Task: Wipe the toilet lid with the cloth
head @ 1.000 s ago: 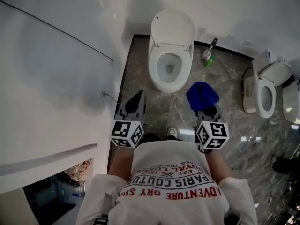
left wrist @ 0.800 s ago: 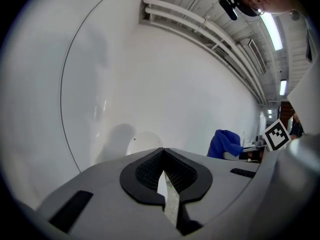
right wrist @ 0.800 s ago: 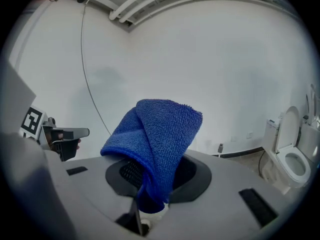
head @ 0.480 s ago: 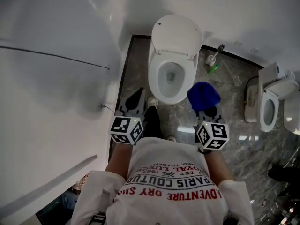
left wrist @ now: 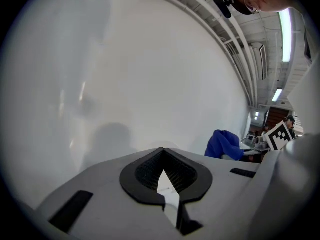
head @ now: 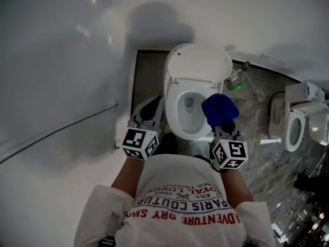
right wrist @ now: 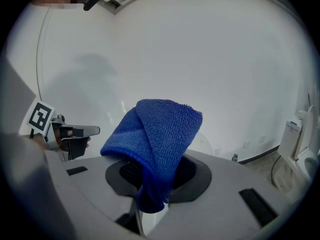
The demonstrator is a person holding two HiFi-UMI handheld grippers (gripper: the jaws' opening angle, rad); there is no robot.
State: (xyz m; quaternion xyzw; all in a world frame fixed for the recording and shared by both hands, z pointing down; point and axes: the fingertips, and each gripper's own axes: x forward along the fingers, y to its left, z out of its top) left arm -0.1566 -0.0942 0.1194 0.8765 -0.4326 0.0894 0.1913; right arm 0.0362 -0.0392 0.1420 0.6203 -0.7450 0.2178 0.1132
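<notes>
The white toilet stands straight ahead in the head view, its lid (head: 199, 60) raised against the wall and the bowl (head: 187, 118) open below it. My right gripper (head: 225, 123) is shut on a folded blue cloth (head: 220, 108), which hangs over the bowl's right rim. In the right gripper view the cloth (right wrist: 161, 134) bulges up out of the right gripper (right wrist: 156, 176). My left gripper (head: 152, 106) sits at the bowl's left side. Its jaws are shut with nothing between them, and the left gripper (left wrist: 163, 153) points at the white wall.
A white wall (head: 61, 86) runs close along the left. A toilet brush and a green bottle (head: 235, 82) stand on the marble floor (head: 257, 107) right of the toilet. A second white toilet (head: 299, 125) stands at the far right. The person's dark shoe (head: 167, 143) is by the bowl.
Both grippers and the person have come forward to the toilet. The blue cloth, which was over the floor, now hangs over the bowl's right rim.
</notes>
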